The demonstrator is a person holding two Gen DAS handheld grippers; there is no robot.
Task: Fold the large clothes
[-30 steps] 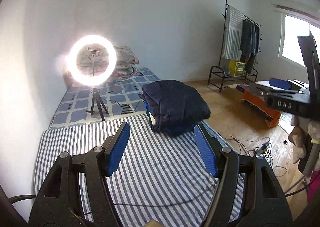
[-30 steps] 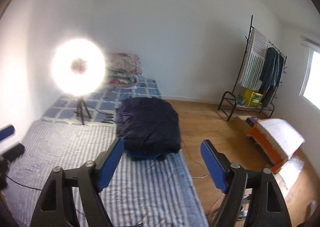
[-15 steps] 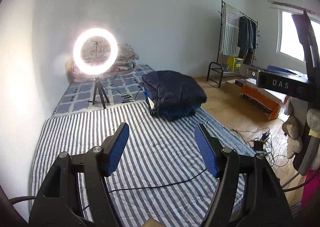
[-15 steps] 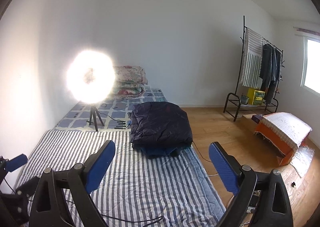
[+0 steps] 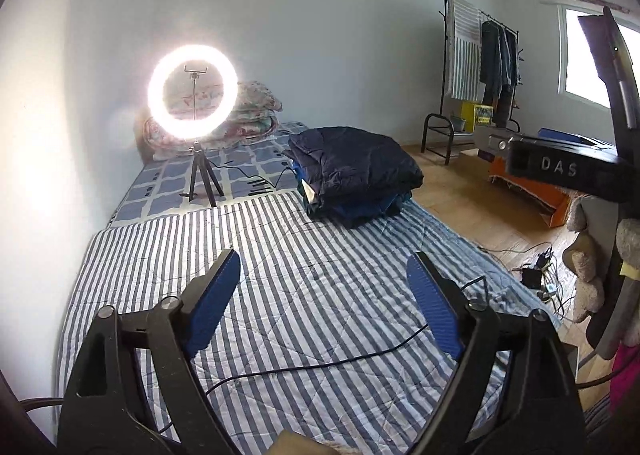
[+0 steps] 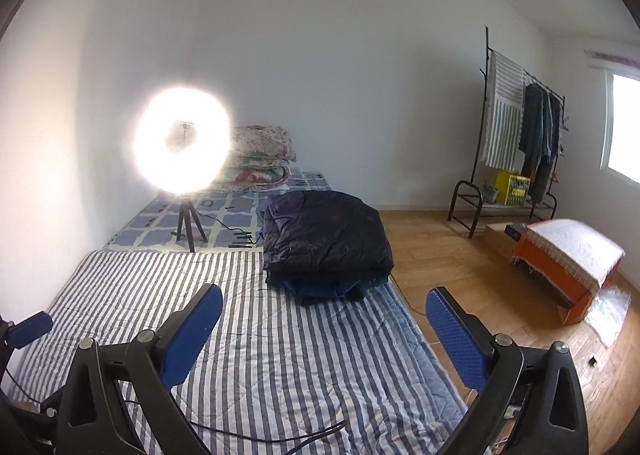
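A folded dark navy padded jacket (image 5: 354, 165) lies on top of a stack of blue clothes at the far right edge of the striped mattress (image 5: 304, 295); it also shows in the right wrist view (image 6: 326, 237). My left gripper (image 5: 322, 269) is open and empty, held above the mattress well short of the stack. My right gripper (image 6: 324, 309) is open and empty, also above the mattress and short of the stack. Part of the right gripper's body, marked DAS (image 5: 560, 167), shows at the right of the left wrist view.
A lit ring light on a tripod (image 5: 194, 95) stands on the checked mattress behind, with folded floral quilts (image 6: 260, 159) by the wall. A black cable (image 5: 320, 365) crosses the striped mattress. A clothes rack (image 6: 516, 143) and an orange box (image 6: 568, 255) stand on the wooden floor at the right.
Both grippers have pulled back and away from the folded stack, which now looks smaller and farther. Both stay open and empty.
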